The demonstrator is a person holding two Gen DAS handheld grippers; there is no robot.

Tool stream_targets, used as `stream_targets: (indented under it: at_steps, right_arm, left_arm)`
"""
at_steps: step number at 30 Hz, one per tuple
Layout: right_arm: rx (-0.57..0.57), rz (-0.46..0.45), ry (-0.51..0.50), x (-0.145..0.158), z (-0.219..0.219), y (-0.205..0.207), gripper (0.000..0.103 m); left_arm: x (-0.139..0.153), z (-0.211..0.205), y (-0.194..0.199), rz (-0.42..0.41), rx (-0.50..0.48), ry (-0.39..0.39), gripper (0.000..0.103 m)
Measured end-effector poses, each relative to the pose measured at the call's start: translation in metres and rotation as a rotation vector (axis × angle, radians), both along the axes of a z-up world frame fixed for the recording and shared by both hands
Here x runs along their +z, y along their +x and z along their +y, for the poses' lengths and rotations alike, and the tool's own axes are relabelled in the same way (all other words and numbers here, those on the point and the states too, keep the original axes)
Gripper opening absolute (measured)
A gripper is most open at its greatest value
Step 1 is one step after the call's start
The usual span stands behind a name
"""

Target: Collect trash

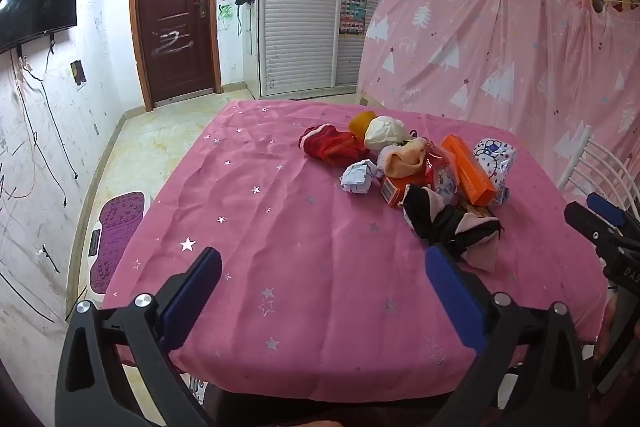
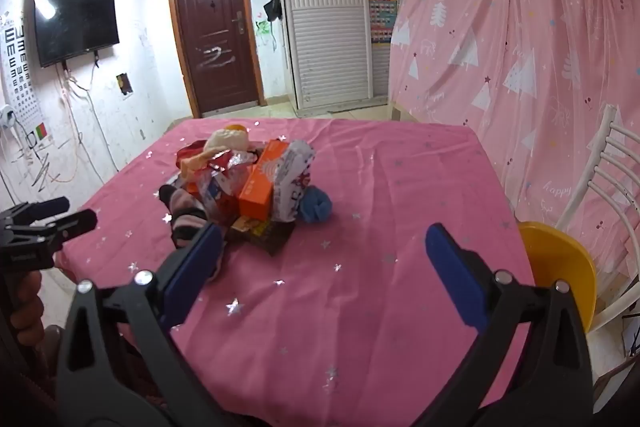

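A heap of trash and socks lies on the pink star-print tablecloth (image 1: 280, 227). It holds a crumpled paper ball (image 1: 358, 178), an orange carton (image 1: 468, 169), a Hello Kitty wrapper (image 1: 494, 157), a red sock (image 1: 332, 145), a white wad (image 1: 386, 133) and a black-and-pink sock (image 1: 452, 223). In the right wrist view the carton (image 2: 262, 183) sits mid-heap beside a blue ball (image 2: 318, 205). My left gripper (image 1: 324, 291) is open and empty, near the front edge. My right gripper (image 2: 324, 267) is open and empty, right of the heap.
A white chair with a yellow seat (image 2: 560, 259) stands at the table's right. A pink curtain (image 1: 500, 47) hangs behind. A purple foot mat (image 1: 116, 235) lies on the floor at left. The other gripper shows at the left edge (image 2: 44, 223).
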State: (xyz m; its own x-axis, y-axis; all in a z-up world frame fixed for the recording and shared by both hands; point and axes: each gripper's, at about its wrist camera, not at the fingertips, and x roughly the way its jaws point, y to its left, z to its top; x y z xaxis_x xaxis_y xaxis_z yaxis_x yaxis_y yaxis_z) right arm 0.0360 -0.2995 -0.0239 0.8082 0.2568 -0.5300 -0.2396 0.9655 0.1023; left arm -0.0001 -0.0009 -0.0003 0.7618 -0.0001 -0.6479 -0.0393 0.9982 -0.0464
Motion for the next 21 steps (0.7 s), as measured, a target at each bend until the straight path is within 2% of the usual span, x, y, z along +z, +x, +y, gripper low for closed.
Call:
stream_targets:
  at_steps: [11, 21]
  right_arm:
    - [0.000, 0.001, -0.005, 0.000, 0.000, 0.000, 0.097]
    - [0.000, 0.002, -0.006, -0.001, 0.001, 0.001, 0.097]
  left_arm:
    - [-0.014, 0.002, 0.002, 0.018, 0.013, -0.014, 0.095]
    - [-0.009, 0.003, 0.004, 0.024, 0.008, -0.019, 0.095]
